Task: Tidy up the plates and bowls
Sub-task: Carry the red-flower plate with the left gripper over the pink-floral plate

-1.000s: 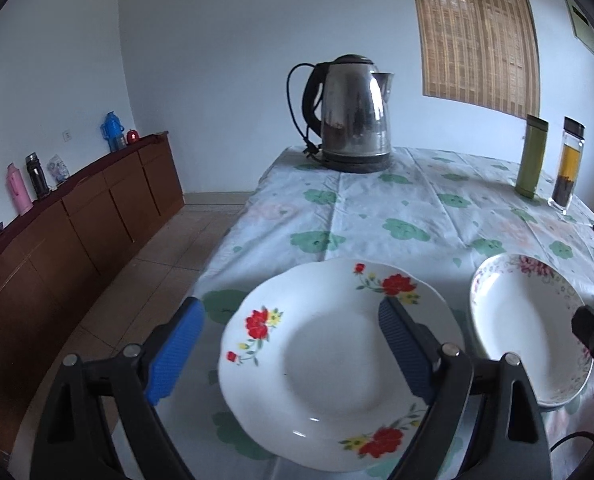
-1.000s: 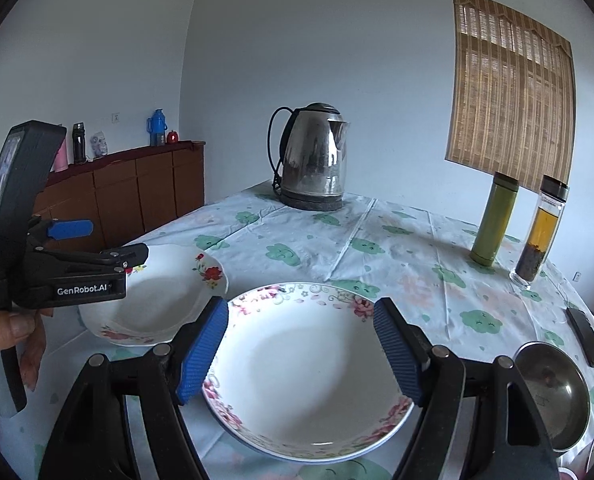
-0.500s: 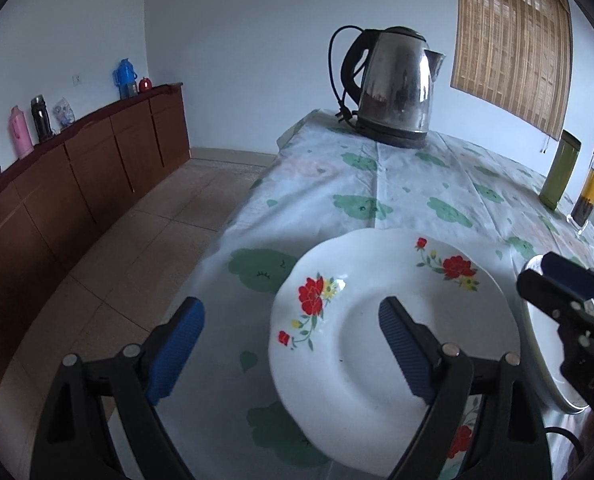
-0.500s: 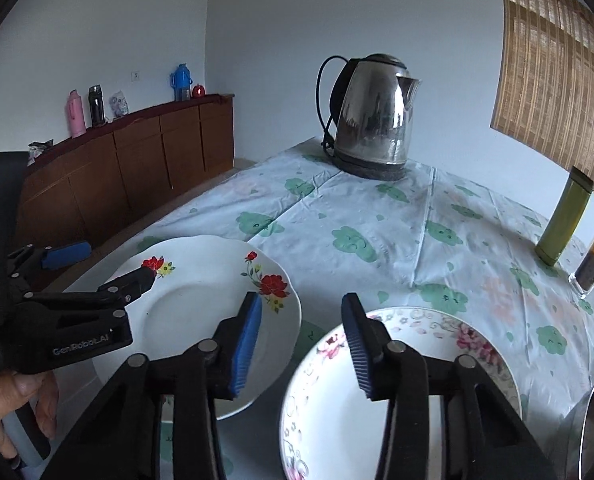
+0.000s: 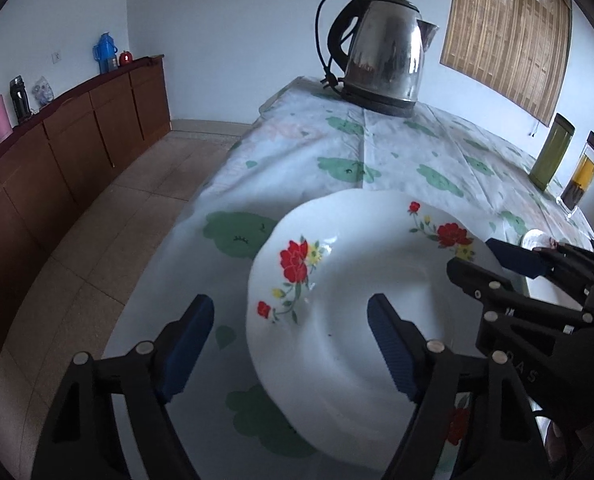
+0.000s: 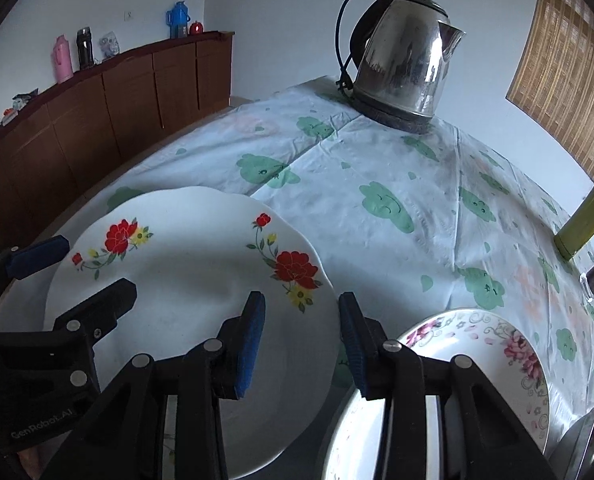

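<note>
The left wrist view is taken from low over the near table edge, facing forward along its open jaws; the red-flowered plate (image 5: 361,280) is seen close, under and past the right jaw. The right wrist view is taken from just to the right, facing the same way, with that plate (image 6: 185,272) under its left jaw and a pink-rimmed plate (image 6: 493,344) beyond its right jaw. The kettle (image 5: 381,52) ahead of both jaw pairs, the sideboard (image 6: 109,108) off to the left and the patterned tablecloth (image 5: 397,160) are shared.
</note>
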Available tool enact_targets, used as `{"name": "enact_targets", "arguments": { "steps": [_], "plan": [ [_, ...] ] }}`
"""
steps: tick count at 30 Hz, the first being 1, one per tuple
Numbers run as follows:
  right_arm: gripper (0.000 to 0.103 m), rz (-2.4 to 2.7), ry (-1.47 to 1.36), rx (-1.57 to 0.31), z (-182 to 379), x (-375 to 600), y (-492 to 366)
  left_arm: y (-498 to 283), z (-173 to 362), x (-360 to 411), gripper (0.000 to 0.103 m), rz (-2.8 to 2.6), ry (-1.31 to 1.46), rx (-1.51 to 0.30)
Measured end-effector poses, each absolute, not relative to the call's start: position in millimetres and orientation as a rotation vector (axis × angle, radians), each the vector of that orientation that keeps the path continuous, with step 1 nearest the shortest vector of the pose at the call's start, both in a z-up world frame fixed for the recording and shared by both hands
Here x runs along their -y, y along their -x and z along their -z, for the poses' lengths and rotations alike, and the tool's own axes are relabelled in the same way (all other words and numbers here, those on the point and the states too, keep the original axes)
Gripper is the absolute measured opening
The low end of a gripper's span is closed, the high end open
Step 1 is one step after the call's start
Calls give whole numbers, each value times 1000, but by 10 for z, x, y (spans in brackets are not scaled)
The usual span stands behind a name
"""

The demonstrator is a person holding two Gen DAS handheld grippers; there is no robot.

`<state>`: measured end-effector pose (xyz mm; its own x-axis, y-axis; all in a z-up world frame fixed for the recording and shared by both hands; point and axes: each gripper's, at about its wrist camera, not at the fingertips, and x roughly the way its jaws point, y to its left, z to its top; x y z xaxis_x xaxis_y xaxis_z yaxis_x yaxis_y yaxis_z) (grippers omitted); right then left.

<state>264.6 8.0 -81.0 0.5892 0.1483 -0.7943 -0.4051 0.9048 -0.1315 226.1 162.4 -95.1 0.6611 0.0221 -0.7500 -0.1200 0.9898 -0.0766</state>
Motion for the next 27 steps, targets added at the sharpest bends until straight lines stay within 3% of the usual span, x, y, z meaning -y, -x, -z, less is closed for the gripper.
{"name": "enact_targets", "arguments": {
  "steps": [2, 20, 24, 27],
  "plan": [
    [41, -336, 313, -890, 806, -86, -2643, -2274, 973, -1634, 71, -83, 122, -857],
    [40, -442, 324, -896, 814, -134, -2318, -2203, 1012, -1837, 51, -132, 162, -869],
    [37, -450, 297, -897, 812, -85, -2272, -2136, 979, -1896, 51, -100, 205, -863],
    [35, -450, 282, -885, 808, -58, -2243, -2098, 992, -1900, 35, -92, 203, -869]
  ]
}}
